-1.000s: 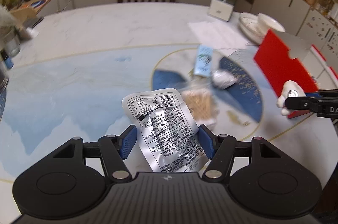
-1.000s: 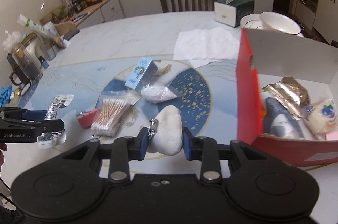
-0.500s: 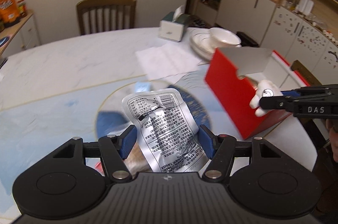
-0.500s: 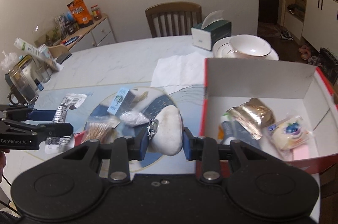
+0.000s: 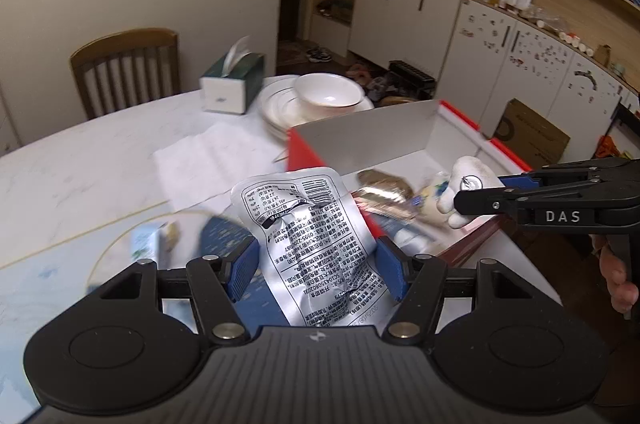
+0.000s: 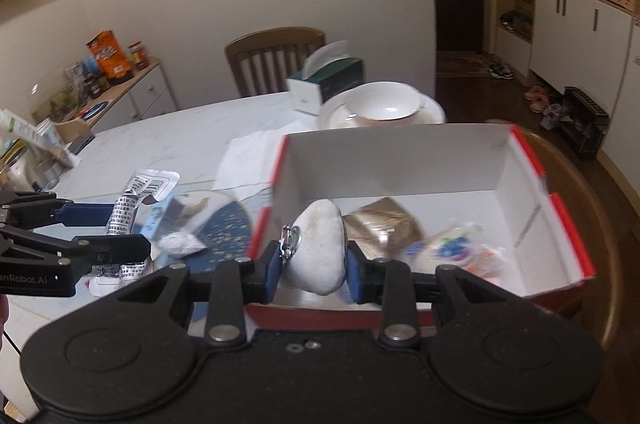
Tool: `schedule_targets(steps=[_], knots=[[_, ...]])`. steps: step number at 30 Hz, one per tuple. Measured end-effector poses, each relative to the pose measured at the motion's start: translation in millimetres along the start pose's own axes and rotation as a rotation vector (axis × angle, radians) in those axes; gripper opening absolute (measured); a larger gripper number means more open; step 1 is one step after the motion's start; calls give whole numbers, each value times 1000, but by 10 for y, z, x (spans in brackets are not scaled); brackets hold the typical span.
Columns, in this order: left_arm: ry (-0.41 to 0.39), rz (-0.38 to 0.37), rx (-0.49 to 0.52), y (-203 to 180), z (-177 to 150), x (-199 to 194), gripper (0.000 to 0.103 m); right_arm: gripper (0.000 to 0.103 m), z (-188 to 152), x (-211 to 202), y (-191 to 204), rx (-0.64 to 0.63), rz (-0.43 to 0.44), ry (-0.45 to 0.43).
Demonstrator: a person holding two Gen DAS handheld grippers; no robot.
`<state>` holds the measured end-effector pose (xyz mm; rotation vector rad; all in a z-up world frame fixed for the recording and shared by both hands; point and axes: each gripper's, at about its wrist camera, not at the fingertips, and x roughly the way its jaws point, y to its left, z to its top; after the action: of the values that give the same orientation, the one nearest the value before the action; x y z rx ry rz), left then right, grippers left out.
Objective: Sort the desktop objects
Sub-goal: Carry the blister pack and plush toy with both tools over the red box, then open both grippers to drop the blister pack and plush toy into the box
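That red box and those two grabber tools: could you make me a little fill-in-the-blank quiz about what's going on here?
1. The left gripper holds a silver foil ____ printed with black text.
2. The right gripper is closed on a white plush toy with a metal ____ on its side.
3. The red box is ____ on the inside.
4. Behind the box, a white bowl sits on a stack of ____.

Answers: packet; clasp; white; plates
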<state>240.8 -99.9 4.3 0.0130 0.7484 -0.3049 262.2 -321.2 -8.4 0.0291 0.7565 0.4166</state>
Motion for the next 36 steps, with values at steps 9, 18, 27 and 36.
schedule_targets(steps=[9,18,27,36], knots=[[-5,-48,55,-455,238,305,63,32,41,-79,-472,32,-54,-25],[0,-72,103,-712,487,651,63,32,64,16,-826,62,-91,-25],[50,-81,140,-797,649,1083,63,32,86,211,-972,52,-80,8],[133,-72,187,-875,739,1524,63,32,71,480,-965,13,-14,114]])
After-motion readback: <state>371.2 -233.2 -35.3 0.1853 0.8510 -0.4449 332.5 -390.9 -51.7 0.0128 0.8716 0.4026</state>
